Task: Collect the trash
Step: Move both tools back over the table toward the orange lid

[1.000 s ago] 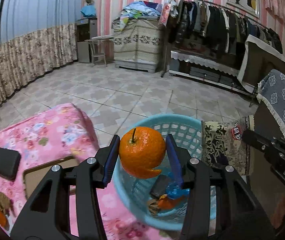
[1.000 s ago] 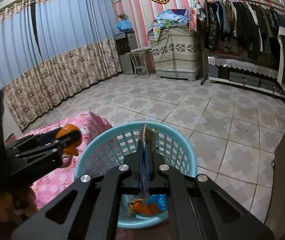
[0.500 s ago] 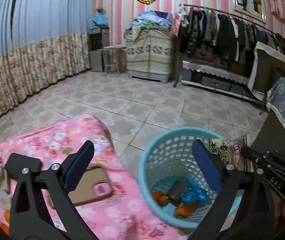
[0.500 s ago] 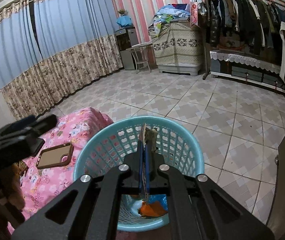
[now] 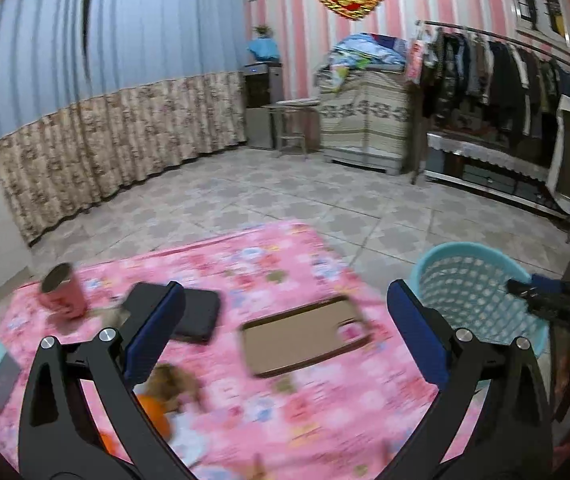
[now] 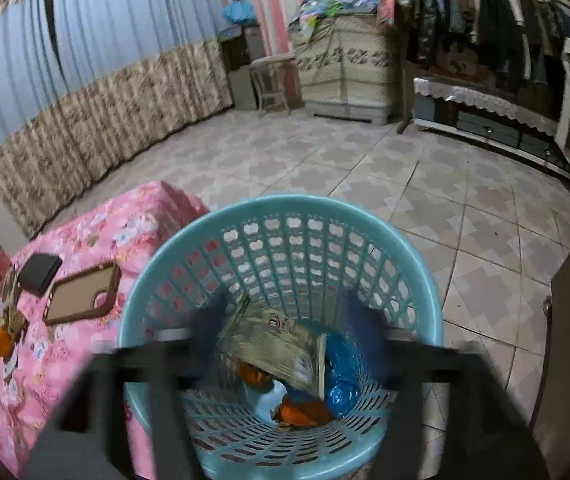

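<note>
Between my right fingers [image 6: 285, 344], which have just been opening, a flat snack wrapper [image 6: 273, 344] drops loose into the blue basket [image 6: 425, 280], because I hold them right over its mouth so trash lands on the peel and blue bag inside. My left fingers [image 5: 285, 332], also just spread wide and empty, point at the pink tabletop [image 5: 285, 248], where orange peel [image 5: 153, 412] lies near them as likely next trash. Beyond sit a phone case [image 5: 305, 340], a dark wallet [image 5: 197, 312] and a red cup [image 5: 61, 292].
</note>
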`<state>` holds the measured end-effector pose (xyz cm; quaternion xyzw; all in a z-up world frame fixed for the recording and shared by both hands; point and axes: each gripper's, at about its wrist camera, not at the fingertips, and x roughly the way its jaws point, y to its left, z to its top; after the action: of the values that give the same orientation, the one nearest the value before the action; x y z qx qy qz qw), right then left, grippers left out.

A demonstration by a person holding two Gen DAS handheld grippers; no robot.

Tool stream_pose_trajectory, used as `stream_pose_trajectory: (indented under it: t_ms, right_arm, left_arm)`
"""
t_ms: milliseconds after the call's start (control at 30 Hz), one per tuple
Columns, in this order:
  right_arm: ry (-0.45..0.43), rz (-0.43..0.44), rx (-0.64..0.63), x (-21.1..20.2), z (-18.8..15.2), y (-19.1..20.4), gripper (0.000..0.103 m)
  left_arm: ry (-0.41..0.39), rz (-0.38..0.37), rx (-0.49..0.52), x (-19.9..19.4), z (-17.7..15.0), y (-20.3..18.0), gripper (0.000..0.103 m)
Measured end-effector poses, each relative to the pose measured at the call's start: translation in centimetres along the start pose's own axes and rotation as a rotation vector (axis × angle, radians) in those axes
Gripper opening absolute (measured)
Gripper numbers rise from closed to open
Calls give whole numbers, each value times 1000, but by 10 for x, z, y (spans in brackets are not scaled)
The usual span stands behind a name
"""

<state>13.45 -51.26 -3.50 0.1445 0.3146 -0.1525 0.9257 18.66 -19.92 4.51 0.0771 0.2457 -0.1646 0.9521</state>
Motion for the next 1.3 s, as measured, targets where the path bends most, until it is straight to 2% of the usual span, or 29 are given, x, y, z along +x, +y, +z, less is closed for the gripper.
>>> stream_pose_trajectory:
  t_ms: [200, 267, 500, 567, 700, 867, 967, 1167, 1300]
  right_arm:
    - [-72, -17, -72, -33, 2, 34, 80]
    - [-98, -11, -108, -48, 2, 52, 88]
    - [-141, 87, -193, -85, -8, 126, 90]
    - [-136, 123, -209, -90, -13, 148, 94]
    - [-115, 159, -251, -90, -27, 185, 94]
    - [-89, 171, -298, -82, -39, 222, 94]
    - [-81, 181, -300, -71, -41, 238, 94]
    - [-81, 175, -322, -52, -52, 268, 94]
    - [-80, 160, -353, -44, -62, 272, 94]
  left_arm:
    - [0, 105, -71, -36, -14, 76, 97]
    - [2, 148, -81, -45, -22, 100, 97]
    - [22, 282, -149, -58, -50, 177, 97]
    - [37, 286, -172, -57, -58, 192, 98]
    - [84, 292, -237, -46, -78, 221, 98]
    - [128, 281, -276, -29, -100, 230, 97]
    - [186, 228, -312, -16, -115, 227, 97]
    - [239, 236, -271, 1, -135, 208, 97]
    - [311, 207, -284, 15, -146, 200, 96]
